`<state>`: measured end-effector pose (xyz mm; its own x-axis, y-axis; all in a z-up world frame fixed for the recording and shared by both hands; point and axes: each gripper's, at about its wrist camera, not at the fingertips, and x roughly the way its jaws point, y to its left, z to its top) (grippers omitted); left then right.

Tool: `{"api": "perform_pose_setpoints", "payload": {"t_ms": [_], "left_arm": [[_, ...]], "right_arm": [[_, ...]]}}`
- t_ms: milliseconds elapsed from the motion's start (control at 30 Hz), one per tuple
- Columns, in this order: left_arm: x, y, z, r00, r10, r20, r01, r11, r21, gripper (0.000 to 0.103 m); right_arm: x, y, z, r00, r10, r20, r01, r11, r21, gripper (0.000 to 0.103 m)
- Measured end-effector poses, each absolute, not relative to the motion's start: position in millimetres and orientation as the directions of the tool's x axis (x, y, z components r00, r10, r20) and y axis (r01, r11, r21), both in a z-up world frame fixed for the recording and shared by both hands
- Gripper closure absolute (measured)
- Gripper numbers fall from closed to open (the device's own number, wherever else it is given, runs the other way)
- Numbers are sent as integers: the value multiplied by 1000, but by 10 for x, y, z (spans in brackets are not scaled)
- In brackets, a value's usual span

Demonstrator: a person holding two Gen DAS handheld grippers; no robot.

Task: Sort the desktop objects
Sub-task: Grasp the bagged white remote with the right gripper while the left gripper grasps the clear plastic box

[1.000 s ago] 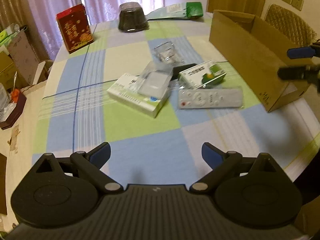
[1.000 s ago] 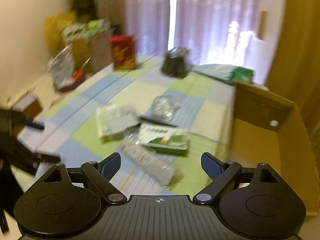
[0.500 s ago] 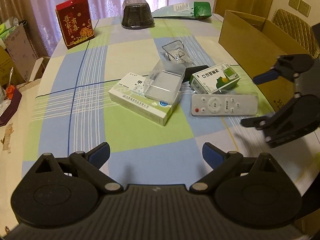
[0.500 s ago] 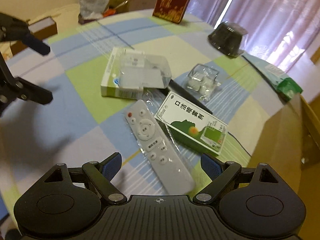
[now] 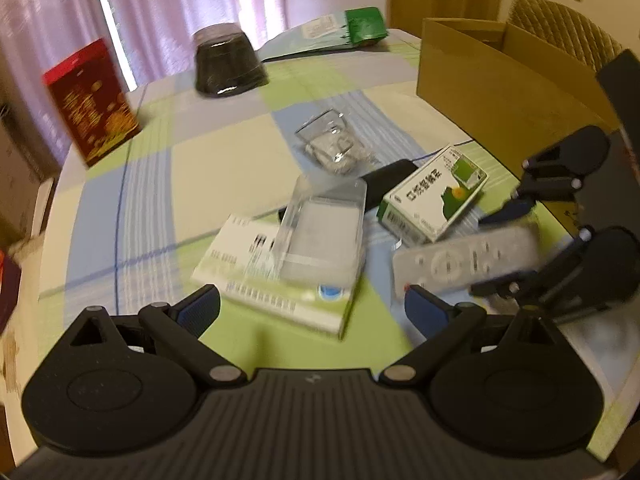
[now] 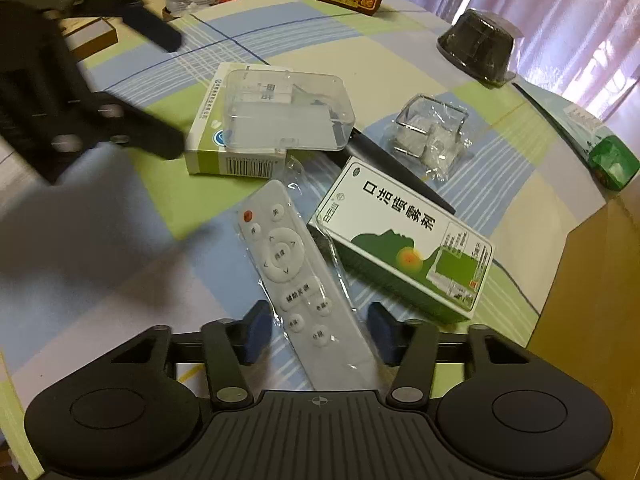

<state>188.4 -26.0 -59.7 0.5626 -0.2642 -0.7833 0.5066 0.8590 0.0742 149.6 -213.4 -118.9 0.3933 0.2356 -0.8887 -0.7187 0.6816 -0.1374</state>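
Observation:
A white remote (image 6: pixel 296 276) in a clear sleeve lies on the checked tablecloth, and in the left wrist view the remote (image 5: pixel 464 260) is blurred. My right gripper (image 6: pixel 318 336) has its blue pads drawn in against the remote's long sides near its bottom end. The right gripper (image 5: pixel 500 252) shows at the right edge of the left wrist view. A green-and-white carton (image 6: pixel 404 236) lies just right of the remote. My left gripper (image 5: pixel 312 310) is open and holds nothing, hovering before a white medicine box (image 5: pixel 280 292) with a clear plastic case (image 5: pixel 324 232) on top.
An open cardboard box (image 5: pixel 500 80) stands at the table's right edge. A small clear cube container (image 6: pixel 432 132) and a flat black object (image 6: pixel 400 176) lie behind the carton. A red box (image 5: pixel 92 100), a dark tub (image 5: pixel 228 64) and a green pouch (image 5: pixel 344 28) sit at the back.
My right gripper came down over the remote and its fingers narrowed around it. My left gripper moved forward toward the white medicine box and stayed open.

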Motion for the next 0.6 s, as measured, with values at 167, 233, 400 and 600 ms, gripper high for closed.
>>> {"api": "perform_pose_setpoints", "payload": {"t_ms": [167,233,400,600], "left_arm": [[2179,-393,-694,538,-276,-796,515,855,52,7],[2275,-444,-755,516,-274,-811,518,855,40,10],[2361,-492,-851,490,-259,-833,517,855,38,33],[2340,-496,-865,487,-258,-834,534,844,50,52]], "right_arm": [[1336,-2185,-1104,411,241,-879,-671,732,-114,74],[1228,-2190,-1079,421,245,-873,-666,738,-114,78],[1060,-2121,-1077,421,252,-871,-680,723,-119,82],[1114,-2096,-1129,404,252,-880,-686,720,-109,80]]}}
